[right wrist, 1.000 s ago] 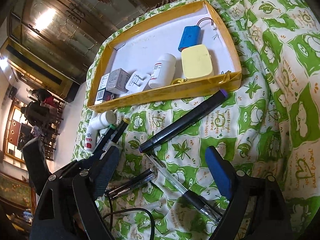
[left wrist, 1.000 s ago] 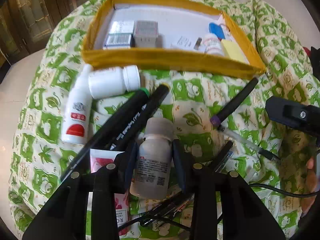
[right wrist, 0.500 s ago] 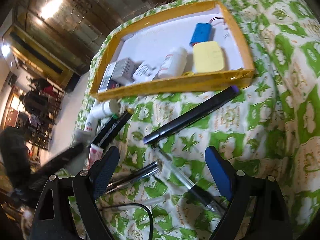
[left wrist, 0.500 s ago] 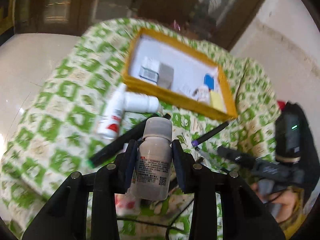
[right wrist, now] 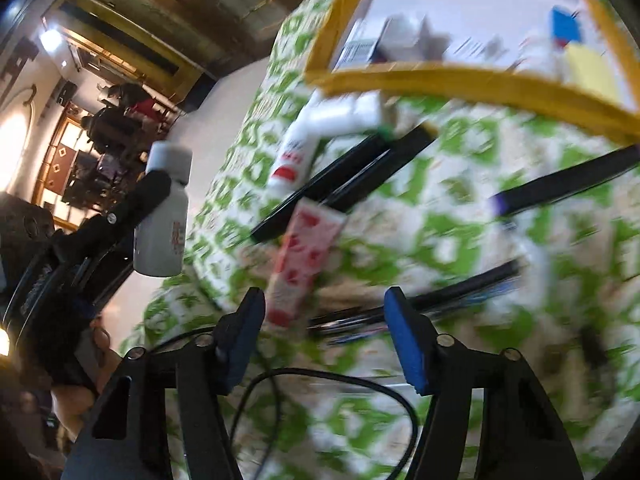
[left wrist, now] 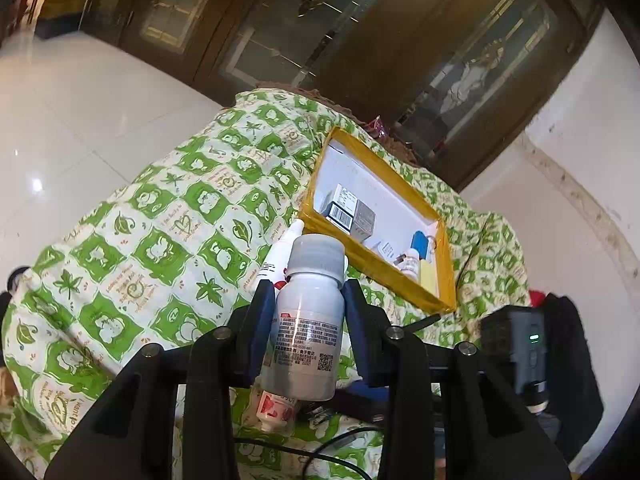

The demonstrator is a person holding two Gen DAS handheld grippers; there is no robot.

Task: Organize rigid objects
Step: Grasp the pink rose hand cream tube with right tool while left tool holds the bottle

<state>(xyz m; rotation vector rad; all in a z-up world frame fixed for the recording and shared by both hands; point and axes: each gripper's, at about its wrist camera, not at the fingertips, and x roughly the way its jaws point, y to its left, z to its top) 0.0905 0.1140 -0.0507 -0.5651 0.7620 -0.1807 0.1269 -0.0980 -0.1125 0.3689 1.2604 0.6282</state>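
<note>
1. The green-and-white quilt (left wrist: 132, 240) is filling the left wrist view from nine o'clock to the centre. Its bare stretch there is lying open, falling away to the pale floor (left wrist: 60, 112) at ten o'clock. The blurred right wrist view is not showing this open side.
2. The yellow-rimmed tray (left wrist: 384, 276) is sitting at two o'clock of centre in the left wrist view, holding small boxes (left wrist: 352, 212) at its near left end. White floor is staying free in its middle.
3. The left gripper (left wrist: 309, 304) is clenching the grey-capped white bottle (left wrist: 310, 316) by its body, lifted clear of the quilt. The right wrist view is showing it from the side at nine o'clock, hanging off the quilt's edge.
4. The right gripper (right wrist: 325, 336) is standing released, its jaws having just been closing, with nothing between them.
5. Only the right wrist view is showing the black markers (right wrist: 352, 176), the pink tube (right wrist: 304, 260) just above the jaws, and pens (right wrist: 432, 300) at three o'clock.
</note>
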